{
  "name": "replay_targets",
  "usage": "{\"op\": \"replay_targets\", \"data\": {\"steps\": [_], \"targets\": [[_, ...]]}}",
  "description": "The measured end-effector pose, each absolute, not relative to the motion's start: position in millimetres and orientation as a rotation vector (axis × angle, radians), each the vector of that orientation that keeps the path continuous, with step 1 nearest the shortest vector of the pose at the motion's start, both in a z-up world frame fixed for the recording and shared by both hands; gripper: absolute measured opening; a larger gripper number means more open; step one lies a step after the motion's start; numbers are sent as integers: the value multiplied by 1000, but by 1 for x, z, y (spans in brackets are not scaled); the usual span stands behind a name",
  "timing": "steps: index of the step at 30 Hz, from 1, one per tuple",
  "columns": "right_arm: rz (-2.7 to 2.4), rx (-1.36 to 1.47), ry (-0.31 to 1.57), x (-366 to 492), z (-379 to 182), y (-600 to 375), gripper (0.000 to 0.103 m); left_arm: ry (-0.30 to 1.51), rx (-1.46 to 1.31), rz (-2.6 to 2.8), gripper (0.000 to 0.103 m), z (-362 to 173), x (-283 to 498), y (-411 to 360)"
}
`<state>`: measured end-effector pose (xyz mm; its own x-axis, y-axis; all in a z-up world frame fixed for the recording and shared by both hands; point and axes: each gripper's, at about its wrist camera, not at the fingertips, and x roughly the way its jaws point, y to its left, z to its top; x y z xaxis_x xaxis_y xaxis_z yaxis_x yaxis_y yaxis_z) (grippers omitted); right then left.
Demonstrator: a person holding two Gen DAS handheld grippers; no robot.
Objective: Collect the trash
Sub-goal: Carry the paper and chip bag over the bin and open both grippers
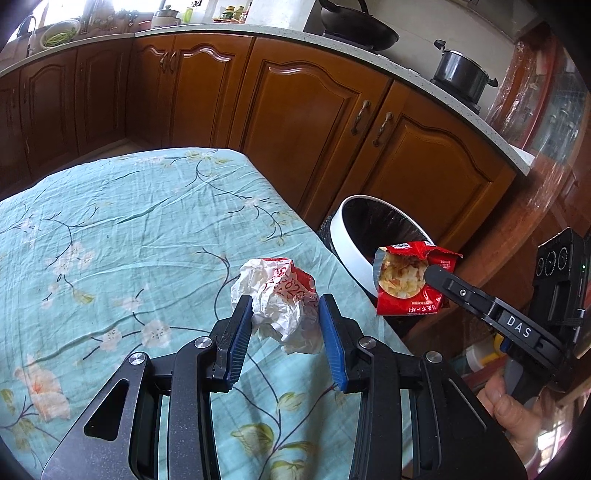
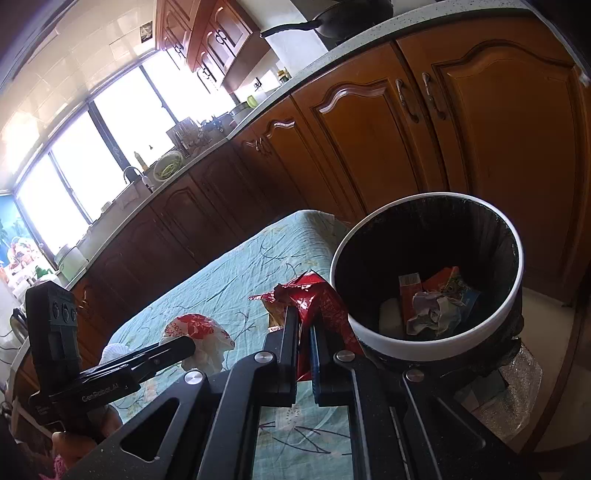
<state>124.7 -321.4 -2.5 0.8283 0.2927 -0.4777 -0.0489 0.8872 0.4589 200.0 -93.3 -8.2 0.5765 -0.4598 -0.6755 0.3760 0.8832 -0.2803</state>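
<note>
A crumpled white and red wrapper (image 1: 284,306) lies on the table near its right edge; it also shows in the right wrist view (image 2: 201,338). My left gripper (image 1: 285,308) is open, its blue pads on either side of the wrapper. My right gripper (image 2: 303,321) is shut on a red snack bag (image 2: 317,299) and holds it in the air beside the table edge, close to the bin's rim. The bag (image 1: 406,280) and right gripper (image 1: 434,273) show in the left wrist view. The white-rimmed trash bin (image 2: 436,341) with a black liner holds several pieces of trash.
The table has a light blue floral cloth (image 1: 129,240). The bin (image 1: 347,236) stands on the floor off the table's right edge. Brown kitchen cabinets (image 1: 306,122) run behind, with a wok (image 1: 358,29) and pot (image 1: 461,74) on the counter.
</note>
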Motion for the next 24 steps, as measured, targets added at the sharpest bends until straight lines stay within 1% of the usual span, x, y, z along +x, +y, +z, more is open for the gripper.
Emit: {"op": "replay_targets", "data": {"steps": [24], "targets": [[28,430,556,135,2,-385,5,818,-31,-620,35,5,223,-174]]}}
